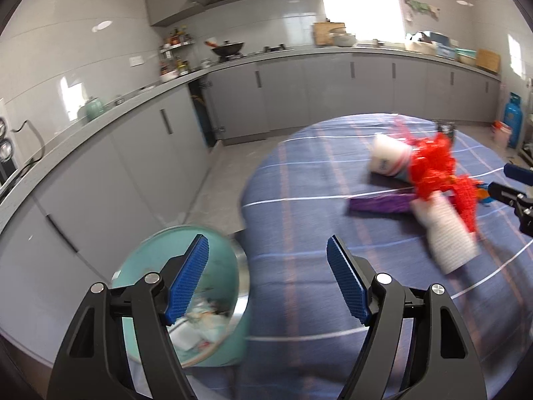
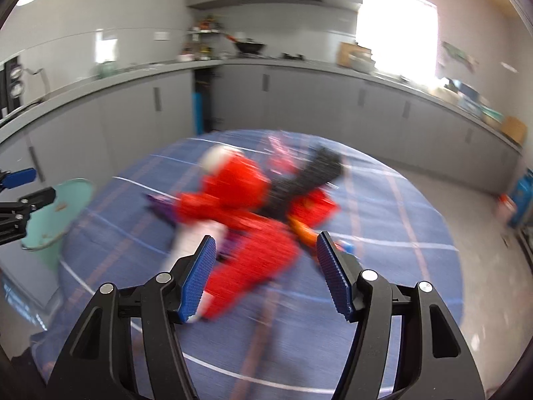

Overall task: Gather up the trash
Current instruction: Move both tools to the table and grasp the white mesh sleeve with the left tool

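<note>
Nearest the lens in the left wrist view, the left tongs (image 1: 268, 280) stand released and empty, one finger over the teal trash bin (image 1: 186, 300) at the lower left of the frame, the other over the blue plaid cloth of the round worktop (image 1: 299, 173). The bin sits just beside the worktop's edge and already holds crumpled paper scraps.

In the right wrist view the right tongs (image 2: 265, 276) are likewise spread with nothing between them, hovering near the trash pile (image 2: 246, 206) at mid-frame. The picture is smeared, so single pieces are hard to tell there.

Farther up, right of centre in the left view, the pile reads better: red netting (image 1: 436, 173), two white paper cups (image 1: 389, 158) lying on their sides, a purple wrapper (image 1: 379, 205).

To do the pick well, I would settle the right tongs over one piece, close on a firm edge, and lift clear before carrying it across to the bin. The netting may snag and drag its neighbours.
</note>
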A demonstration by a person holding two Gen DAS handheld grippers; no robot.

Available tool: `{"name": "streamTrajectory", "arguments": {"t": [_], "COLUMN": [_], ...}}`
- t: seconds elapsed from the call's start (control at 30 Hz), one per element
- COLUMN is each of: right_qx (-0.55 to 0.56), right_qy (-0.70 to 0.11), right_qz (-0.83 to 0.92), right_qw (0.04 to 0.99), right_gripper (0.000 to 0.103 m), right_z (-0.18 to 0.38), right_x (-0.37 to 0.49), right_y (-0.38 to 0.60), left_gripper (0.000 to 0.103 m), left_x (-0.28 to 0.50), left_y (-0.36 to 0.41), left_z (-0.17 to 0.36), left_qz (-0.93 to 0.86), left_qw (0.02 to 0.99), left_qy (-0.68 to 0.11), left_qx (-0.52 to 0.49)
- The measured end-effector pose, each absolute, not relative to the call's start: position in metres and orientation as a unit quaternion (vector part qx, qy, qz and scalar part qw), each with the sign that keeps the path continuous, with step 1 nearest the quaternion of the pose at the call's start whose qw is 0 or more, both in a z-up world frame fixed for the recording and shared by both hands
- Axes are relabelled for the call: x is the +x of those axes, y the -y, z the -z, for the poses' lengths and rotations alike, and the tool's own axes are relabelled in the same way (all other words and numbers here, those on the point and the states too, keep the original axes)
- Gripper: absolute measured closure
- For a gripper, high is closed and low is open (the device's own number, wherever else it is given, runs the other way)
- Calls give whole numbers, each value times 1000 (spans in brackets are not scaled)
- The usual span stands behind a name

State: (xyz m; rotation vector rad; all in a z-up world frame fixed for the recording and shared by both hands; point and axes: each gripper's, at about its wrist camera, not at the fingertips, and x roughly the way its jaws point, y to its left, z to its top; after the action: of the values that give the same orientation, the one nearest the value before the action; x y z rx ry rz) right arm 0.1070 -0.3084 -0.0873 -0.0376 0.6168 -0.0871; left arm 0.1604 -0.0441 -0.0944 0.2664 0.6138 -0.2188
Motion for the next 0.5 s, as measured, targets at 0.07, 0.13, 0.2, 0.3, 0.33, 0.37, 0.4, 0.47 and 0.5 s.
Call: {"name": "streamTrajectory", "arguments": {"t": [0.07, 0.13, 0.2, 0.3, 0.33, 0.37, 0.4, 0.47, 0.5], "right_qx": [-7, 2, 0, -11, -10, -7, -3, 16, 25], "right_qy": [-311, -314, -315, -314, -314, -315, -315, -314, -314], "right_qz": [56, 64, 71, 79, 84, 89, 93, 101, 102], "right_qw": [949, 947, 947, 946, 946, 945, 945, 944, 944], "right_gripper": [40, 40, 40, 39, 38, 38, 38, 37, 35], "right_z": [95, 100, 101, 103, 104, 106, 107, 112, 111], "right_x": [101, 97, 91, 80, 76, 71, 68, 62, 63], "right_y": [325, 333, 337, 346, 349, 356, 363, 376, 380], "left_gripper": [30, 30, 29, 29, 28, 28, 27, 24, 23], "left_x": [160, 158, 156, 155, 154, 153, 152, 149, 149], "left_y": [66, 82, 104, 128, 133, 142, 148, 165, 172], "left_z": [96, 99, 103, 110, 112, 113, 114, 118, 120], "left_qz": [123, 133, 144, 158, 161, 167, 171, 179, 183], "left_qw": [936, 934, 931, 927, 926, 924, 924, 920, 919], "left_qy": [-302, -302, -304, -312, -313, -314, -314, -314, -315], "left_qx": [132, 136, 139, 136, 136, 137, 139, 149, 153]}}
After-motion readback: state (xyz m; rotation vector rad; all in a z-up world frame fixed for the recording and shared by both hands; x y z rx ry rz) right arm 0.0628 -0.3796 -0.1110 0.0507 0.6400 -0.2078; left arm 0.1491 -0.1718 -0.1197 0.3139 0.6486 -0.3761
